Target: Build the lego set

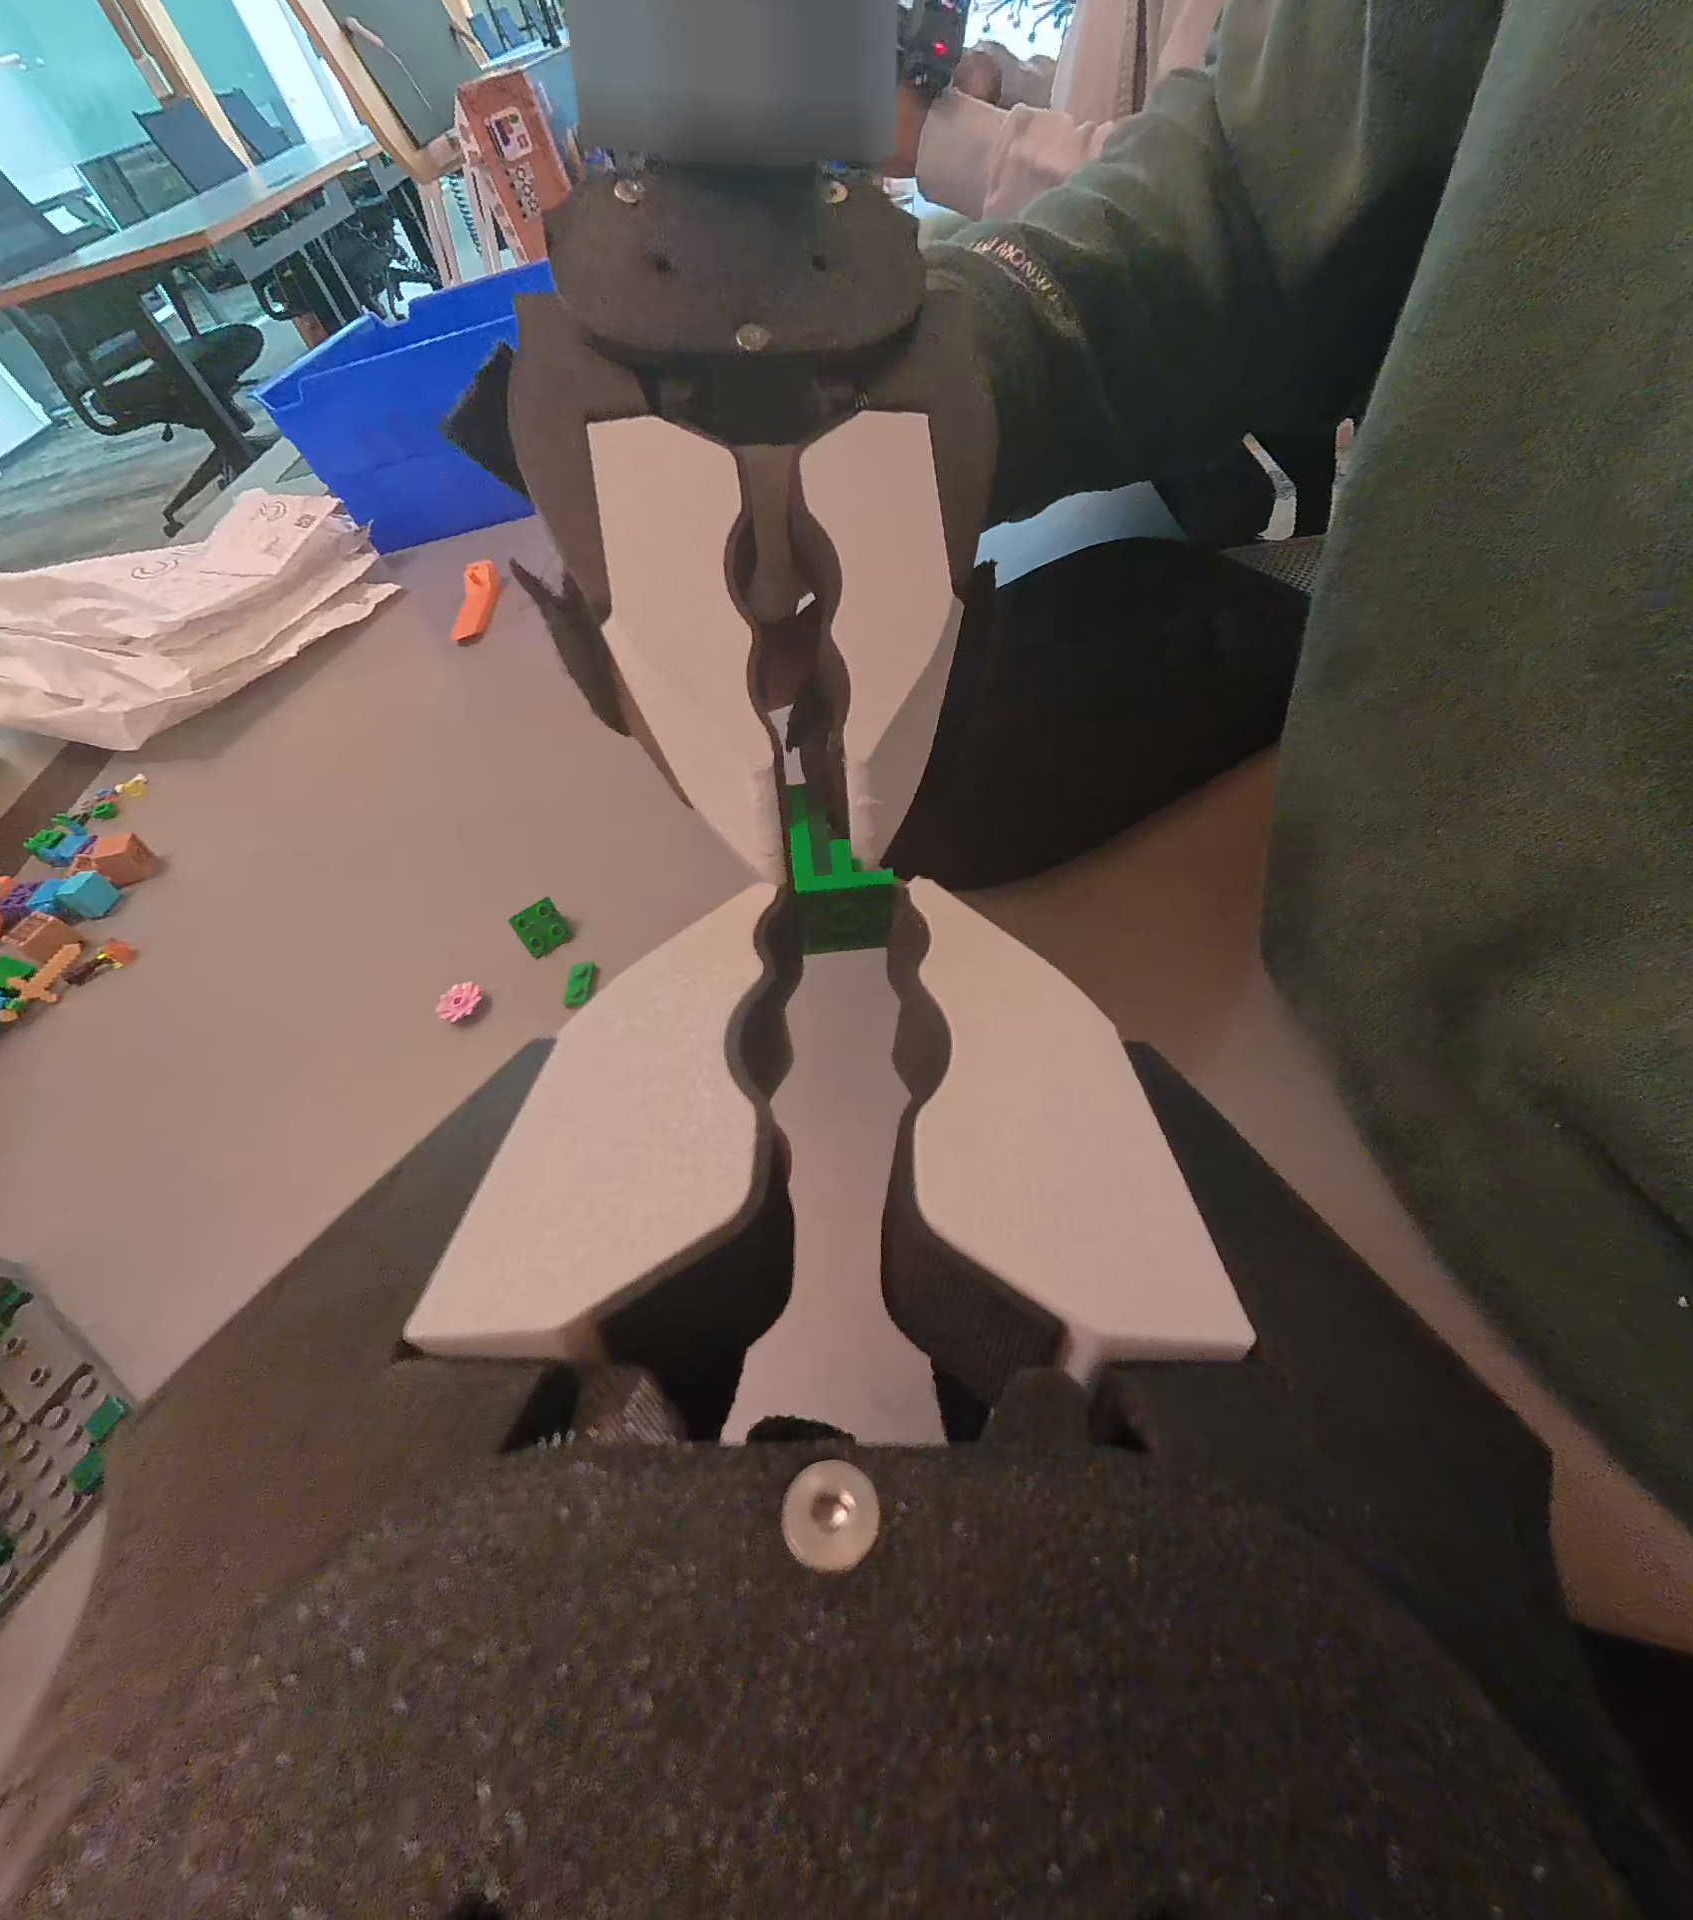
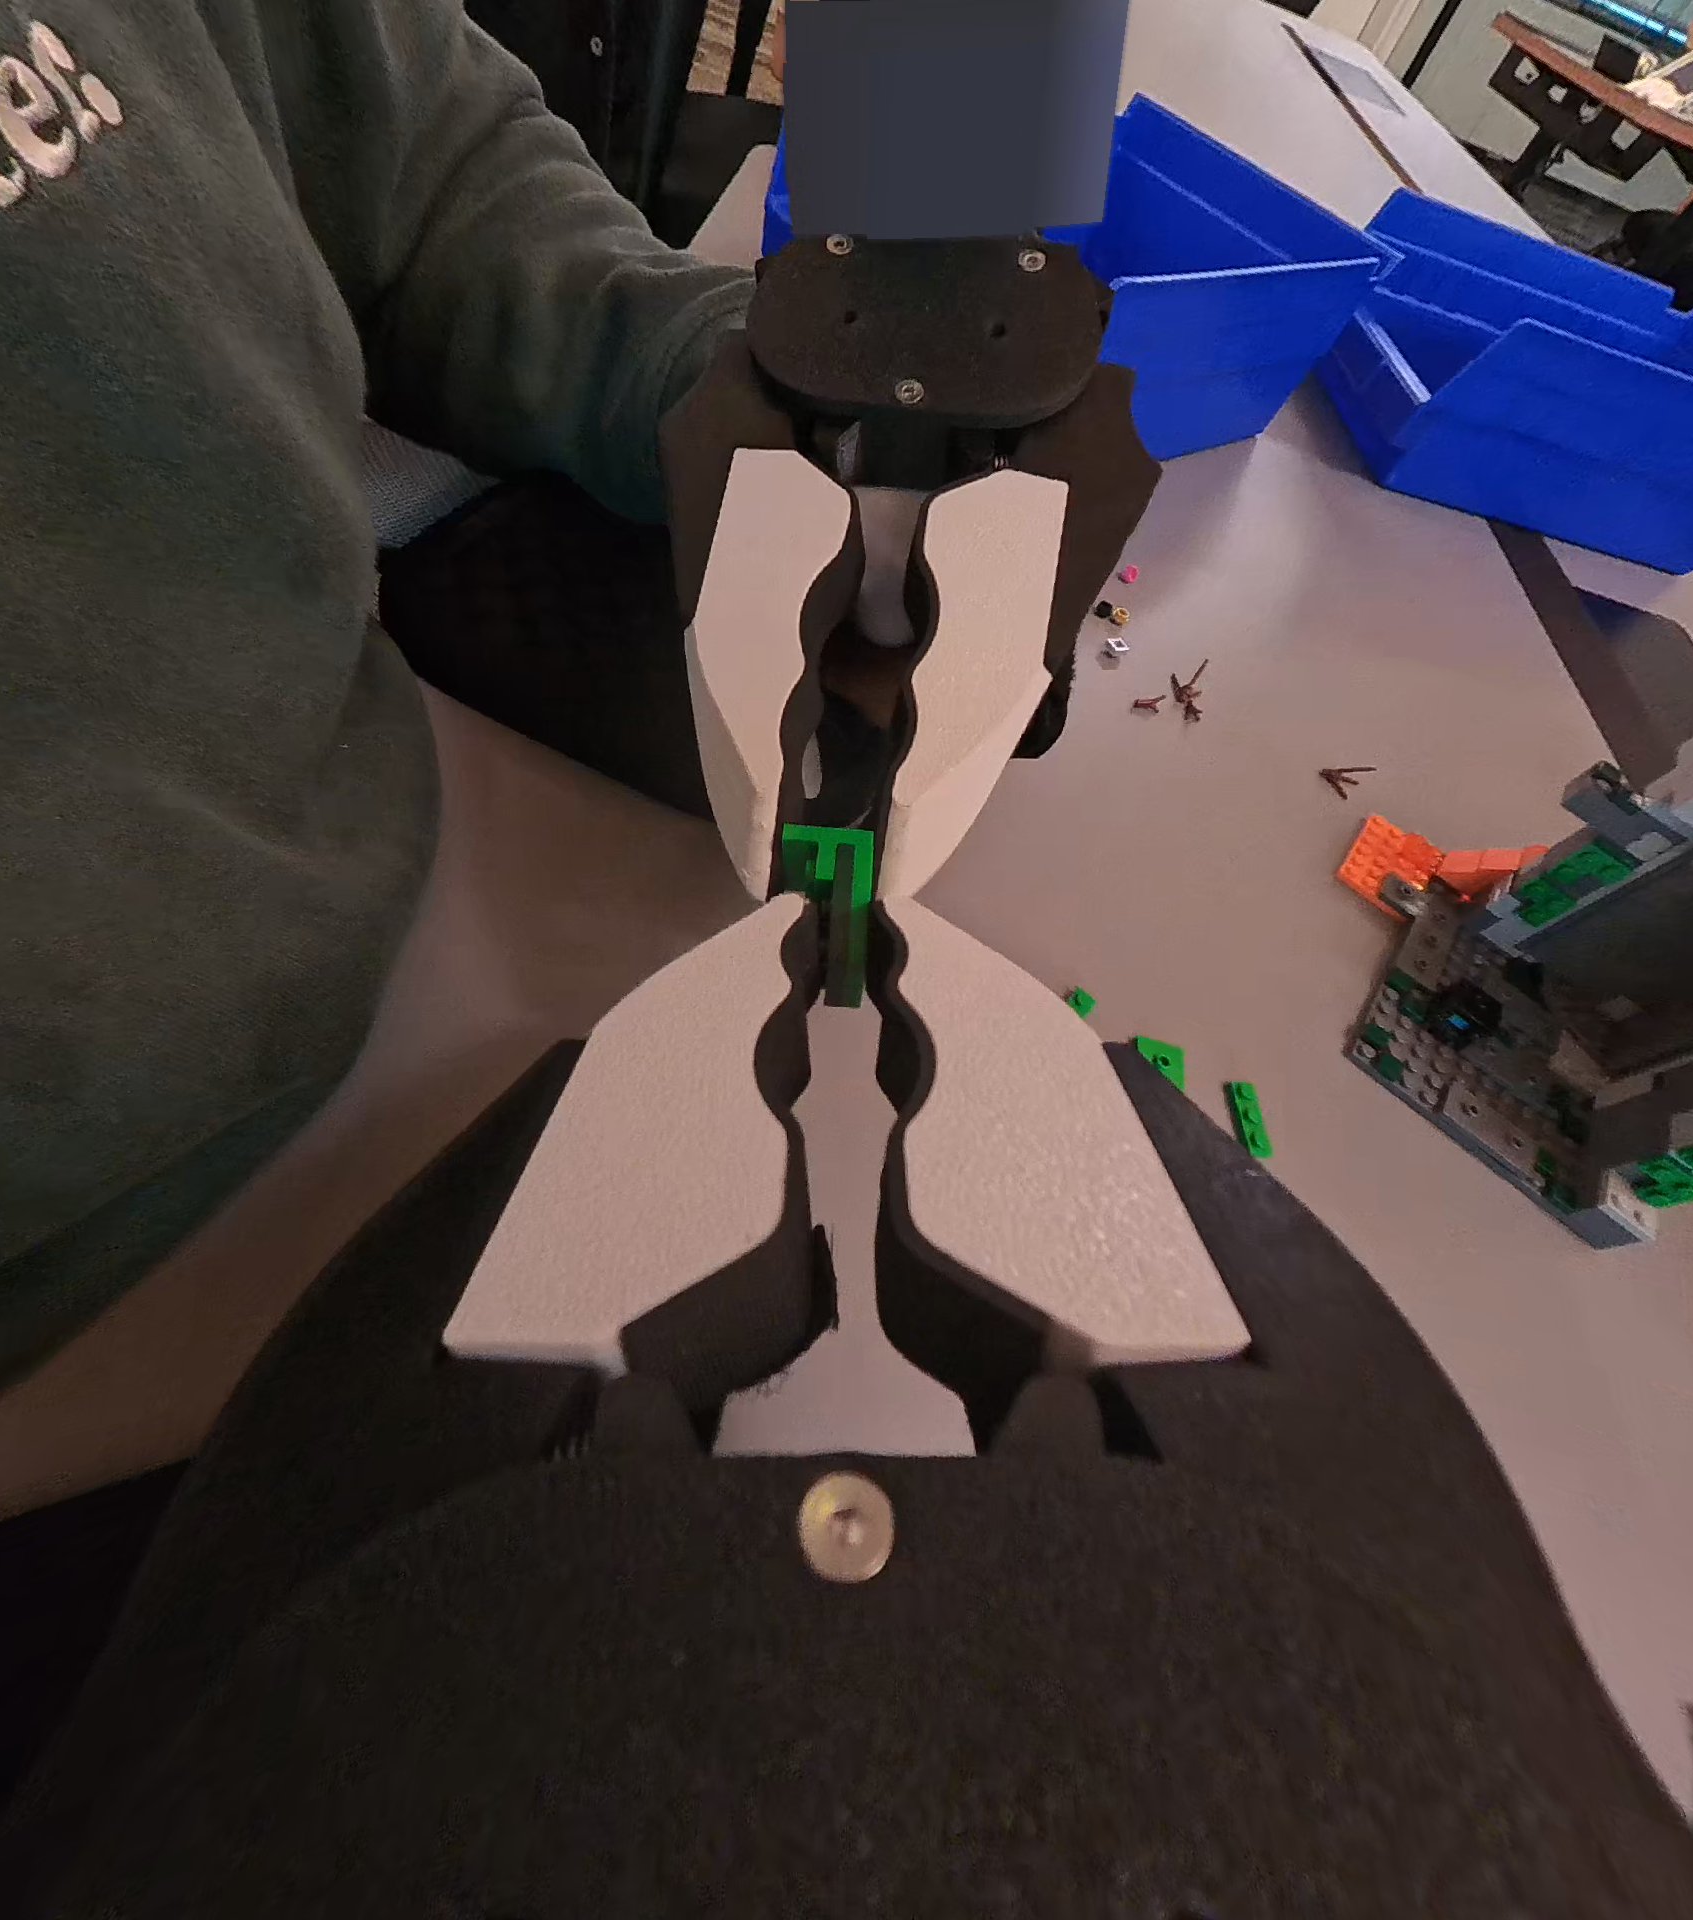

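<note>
My two grippers meet tip to tip above the grey table, close to the person's body. My left gripper is shut on a small green brick. My right gripper is shut on a thin green plate held edge-on. The two green pieces touch between the fingertips. The right gripper shows opposite in the left wrist view, and the left gripper opposite in the right wrist view. The partly built grey and green model stands on the table to the right.
A pile of loose bricks, a green square plate and a pink flower piece lie on the table. Green plates lie near the model. Blue bins and paper bags sit farther off. The person's green sweater is close. My two grippers' fingertips are within a few centimetres of each other.
</note>
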The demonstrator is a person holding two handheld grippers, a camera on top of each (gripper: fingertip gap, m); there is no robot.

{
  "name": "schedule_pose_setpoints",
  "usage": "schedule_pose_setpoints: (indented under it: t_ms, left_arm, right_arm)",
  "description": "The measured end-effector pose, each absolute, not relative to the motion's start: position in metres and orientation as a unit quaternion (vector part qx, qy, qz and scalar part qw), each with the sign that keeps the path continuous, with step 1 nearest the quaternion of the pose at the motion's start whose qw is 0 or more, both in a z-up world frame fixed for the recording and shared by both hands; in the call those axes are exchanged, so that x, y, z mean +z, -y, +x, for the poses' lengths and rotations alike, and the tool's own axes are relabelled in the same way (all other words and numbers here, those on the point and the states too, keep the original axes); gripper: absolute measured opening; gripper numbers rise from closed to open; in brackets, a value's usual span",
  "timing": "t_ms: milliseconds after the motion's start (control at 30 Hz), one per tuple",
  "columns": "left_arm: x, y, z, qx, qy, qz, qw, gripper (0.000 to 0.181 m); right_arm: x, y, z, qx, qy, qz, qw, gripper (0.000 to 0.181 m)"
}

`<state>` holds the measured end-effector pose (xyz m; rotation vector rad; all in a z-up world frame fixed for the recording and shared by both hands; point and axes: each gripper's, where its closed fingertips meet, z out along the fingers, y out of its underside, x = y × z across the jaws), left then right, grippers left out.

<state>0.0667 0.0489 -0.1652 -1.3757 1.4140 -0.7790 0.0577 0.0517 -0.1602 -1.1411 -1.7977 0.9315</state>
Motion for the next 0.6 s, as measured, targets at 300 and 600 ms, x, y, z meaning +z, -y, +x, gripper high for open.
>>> schedule_pose_setpoints:
  t_ms: [300, 600]
  left_arm:
    - [-0.1635, -0.0449, 0.0678, -0.333, -0.583, -0.560, 0.486, 0.017]
    - [-0.1634, -0.0490, 0.0678, -0.332, -0.572, -0.570, 0.488, 0.017]
  right_arm:
    - [-0.1588, -0.0482, 0.0588, 0.375, 0.711, -0.441, 0.400, 0.008]
    - [-0.1591, -0.0540, 0.0579, 0.398, 0.680, -0.488, 0.375, 0.008]
